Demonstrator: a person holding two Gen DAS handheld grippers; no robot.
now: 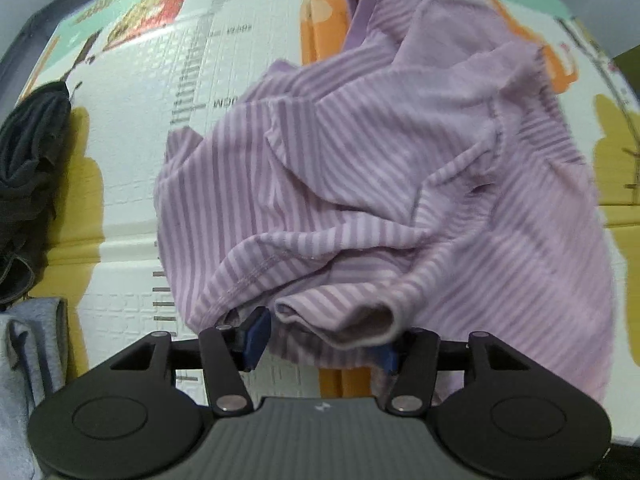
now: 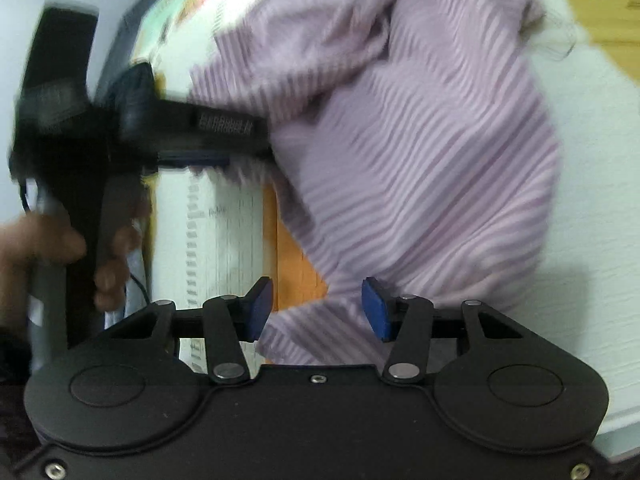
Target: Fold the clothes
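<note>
Striped purple shirt point(image 1: 360, 184) lies crumpled on the play mat point(image 1: 132, 152). Left gripper point(image 1: 320, 340) and right gripper point(image 2: 316, 308): fingers open, straddling cloth at six o'clock. Recommend gripping hem corners, then spreading flat.

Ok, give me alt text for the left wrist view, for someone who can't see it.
A crumpled lilac striped shirt lies on a printed play mat, a rolled cuff between the left gripper's blue pads, which stand apart. Dark clothing and grey fabric sit at the left edge.
</note>
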